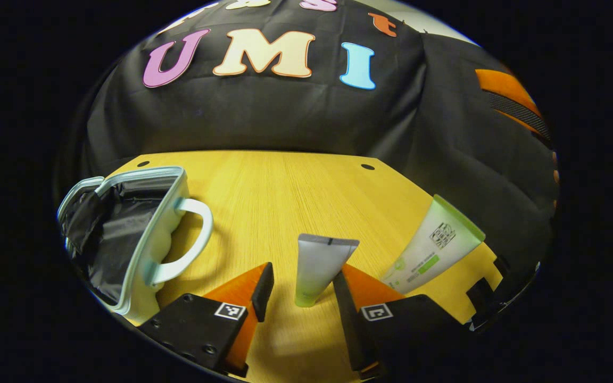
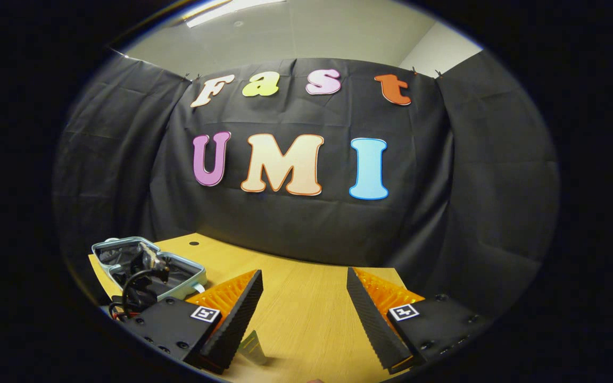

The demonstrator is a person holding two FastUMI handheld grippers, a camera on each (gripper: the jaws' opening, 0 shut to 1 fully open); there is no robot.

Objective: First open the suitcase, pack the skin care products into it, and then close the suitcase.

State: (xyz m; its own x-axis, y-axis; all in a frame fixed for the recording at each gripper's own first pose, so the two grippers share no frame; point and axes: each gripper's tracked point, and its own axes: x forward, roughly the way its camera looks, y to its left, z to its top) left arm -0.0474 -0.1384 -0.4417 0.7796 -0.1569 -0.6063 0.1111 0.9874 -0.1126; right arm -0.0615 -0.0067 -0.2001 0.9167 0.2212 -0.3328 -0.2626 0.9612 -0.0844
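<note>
The pale blue suitcase (image 1: 171, 234) lies open at the left of the wooden table (image 1: 296, 186), showing its black lining and its handle (image 1: 192, 239). A grey tube with a green end (image 1: 320, 266) lies between the fingers of my left gripper (image 1: 302, 274), which is open; the right finger looks close to the tube's edge, the left one stands apart. A second tube, white and green (image 1: 434, 247), lies farther right. In the right gripper view, my right gripper (image 2: 304, 276) is open above the table (image 2: 306, 319) and holds nothing. The suitcase (image 2: 184, 279) lies to its left.
Black cloth walls close the booth behind and to the right. A black device with cables (image 2: 141, 282) hangs in front of the suitcase. A tube's flat end (image 2: 253, 346) lies by the right gripper's left finger. Black parts (image 1: 482, 298) stick up at the table's right edge.
</note>
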